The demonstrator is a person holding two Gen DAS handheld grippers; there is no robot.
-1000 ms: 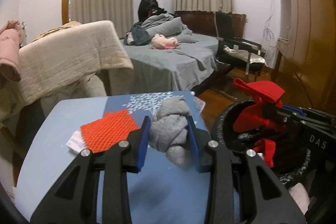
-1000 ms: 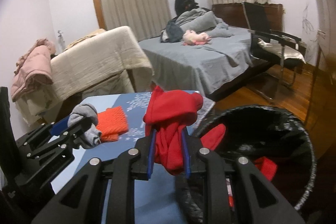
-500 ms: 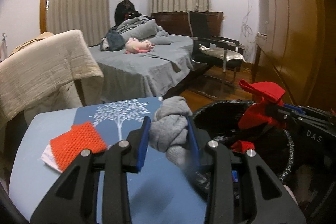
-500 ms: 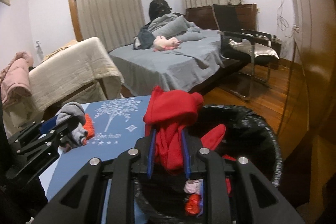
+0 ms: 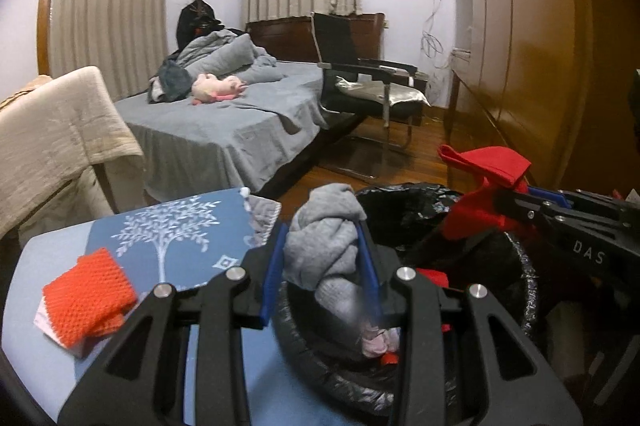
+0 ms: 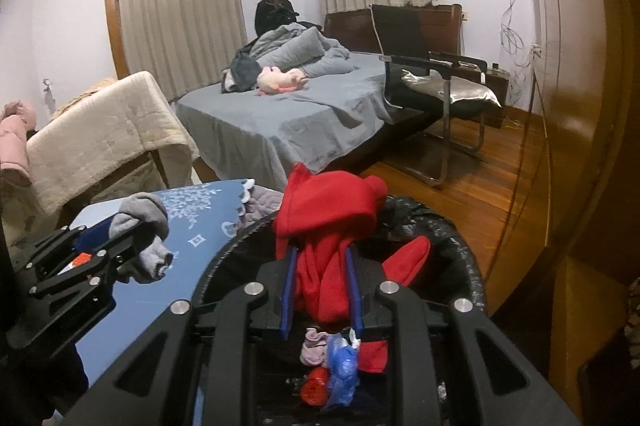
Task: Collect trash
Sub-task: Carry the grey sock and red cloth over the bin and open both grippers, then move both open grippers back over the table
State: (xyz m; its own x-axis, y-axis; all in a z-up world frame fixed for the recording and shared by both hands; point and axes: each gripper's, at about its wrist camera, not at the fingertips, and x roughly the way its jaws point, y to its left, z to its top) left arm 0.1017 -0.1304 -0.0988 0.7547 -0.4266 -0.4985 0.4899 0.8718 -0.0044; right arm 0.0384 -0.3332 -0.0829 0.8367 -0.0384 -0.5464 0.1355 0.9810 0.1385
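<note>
Left gripper (image 5: 322, 258), right gripper (image 6: 320, 276): fingers clamped, angled down.

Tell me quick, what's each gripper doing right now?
Left gripper: closed on the grey sock, at the bin's rim.
Right gripper: closed on the red cloth, over the bin.

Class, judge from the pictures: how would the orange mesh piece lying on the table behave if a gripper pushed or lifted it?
The orange mesh piece looks folded and soft, so it would probably flop when lifted. Lying flat on the table, it should slide, not roll.
</note>
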